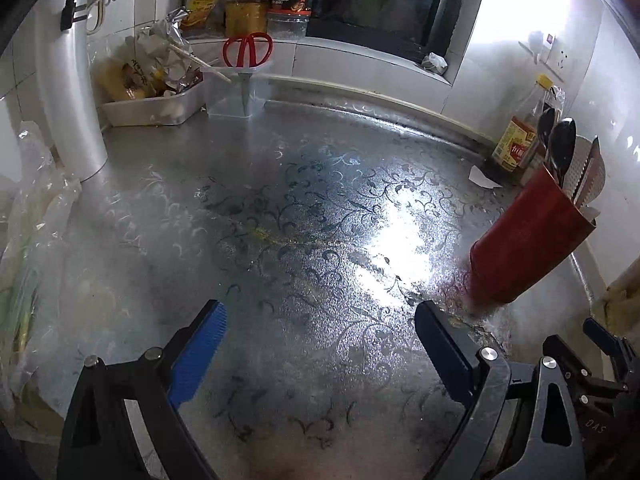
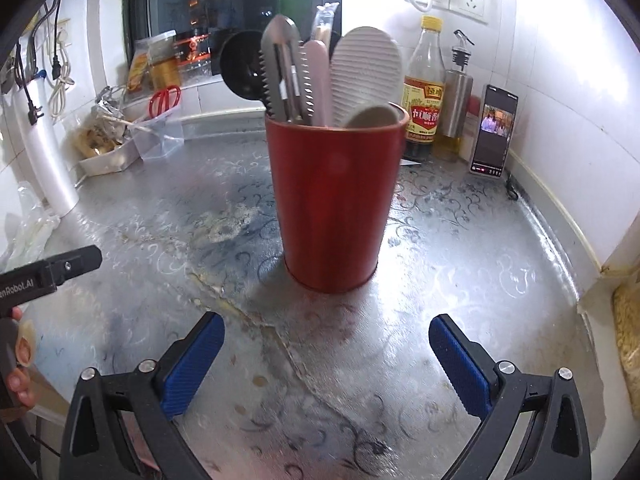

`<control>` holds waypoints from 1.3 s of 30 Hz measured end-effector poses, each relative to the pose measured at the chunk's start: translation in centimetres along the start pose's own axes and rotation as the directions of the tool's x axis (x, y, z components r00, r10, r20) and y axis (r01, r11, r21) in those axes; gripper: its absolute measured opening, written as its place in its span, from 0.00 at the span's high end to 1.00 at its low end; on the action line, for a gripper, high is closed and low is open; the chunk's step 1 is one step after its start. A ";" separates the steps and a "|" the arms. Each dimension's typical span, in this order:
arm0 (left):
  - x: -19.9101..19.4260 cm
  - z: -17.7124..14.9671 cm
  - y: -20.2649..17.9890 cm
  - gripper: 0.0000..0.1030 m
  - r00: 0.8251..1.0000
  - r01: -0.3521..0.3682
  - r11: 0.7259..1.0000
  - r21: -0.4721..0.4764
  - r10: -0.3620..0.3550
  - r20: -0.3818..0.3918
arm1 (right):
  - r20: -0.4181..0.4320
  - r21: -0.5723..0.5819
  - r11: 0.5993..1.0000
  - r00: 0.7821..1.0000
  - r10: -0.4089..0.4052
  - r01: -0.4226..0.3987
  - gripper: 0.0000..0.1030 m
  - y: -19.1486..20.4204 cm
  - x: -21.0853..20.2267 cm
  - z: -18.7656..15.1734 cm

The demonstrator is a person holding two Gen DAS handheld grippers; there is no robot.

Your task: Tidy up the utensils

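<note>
A red utensil holder (image 2: 334, 200) stands upright on the patterned metal counter (image 2: 460, 248), straight ahead of my right gripper (image 2: 326, 356), which is open and empty. Several utensils (image 2: 316, 76) stick out of it: a serrated metal tool, a pink knife, a ridged white paddle, a black ladle. In the left wrist view the same holder (image 1: 528, 240) is at the right, with black spoons (image 1: 560, 148) showing. My left gripper (image 1: 320, 344) is open and empty over bare counter (image 1: 280, 220). The other gripper's body (image 1: 600, 360) shows at lower right.
Red-handled scissors (image 1: 247, 51) sit in a clear stand by a white tray (image 1: 152, 114) of clutter at back left. A vinegar bottle (image 2: 425, 88), a steel oil bottle (image 2: 458, 96) and a phone (image 2: 494, 130) stand against the right wall. Plastic bags (image 1: 28, 240) lie at the left.
</note>
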State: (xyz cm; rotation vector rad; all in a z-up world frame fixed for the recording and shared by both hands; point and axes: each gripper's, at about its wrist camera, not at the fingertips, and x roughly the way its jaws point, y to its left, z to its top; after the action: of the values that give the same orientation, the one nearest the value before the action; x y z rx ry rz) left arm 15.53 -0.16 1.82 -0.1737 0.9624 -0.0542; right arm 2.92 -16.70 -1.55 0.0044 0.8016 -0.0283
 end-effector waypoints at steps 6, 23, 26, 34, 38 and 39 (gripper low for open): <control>-0.8 -2.0 -0.5 0.08 0.998 -0.039 0.998 -0.046 0.037 -0.046 | -0.026 -0.026 0.999 0.999 0.042 -0.043 0.00 -0.9 -0.3 -0.5; -2.0 -6.8 0.0 0.08 0.990 -0.107 0.992 -0.069 0.100 -0.096 | -0.040 -0.067 0.991 0.993 0.112 -0.114 0.00 0.1 -0.4 -2.8; -1.7 -6.6 -0.1 0.08 0.991 -0.094 0.995 -0.041 0.089 -0.105 | -0.047 -0.056 0.992 0.993 0.109 -0.111 0.00 0.4 -0.3 -2.8; -1.2 -6.1 1.2 0.08 0.989 -0.088 0.996 -0.004 0.087 -0.123 | -0.050 -0.030 0.996 0.996 0.077 -0.078 0.00 1.4 -0.2 -2.7; -1.3 -5.8 1.7 0.08 0.989 -0.099 0.995 0.027 0.101 -0.105 | -0.040 -0.022 0.998 0.998 0.053 -0.054 0.00 1.8 -0.4 -2.5; -1.4 -5.7 1.8 0.08 0.989 -0.098 0.995 0.034 0.101 -0.104 | -0.042 -0.018 0.999 0.998 0.046 -0.047 0.00 1.9 -0.4 -2.4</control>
State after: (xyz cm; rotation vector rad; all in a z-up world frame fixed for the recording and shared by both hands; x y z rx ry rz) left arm 9.97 1.03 -0.57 -0.0971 1.0737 0.0149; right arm 0.95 -14.73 -2.97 0.0059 0.8426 0.0231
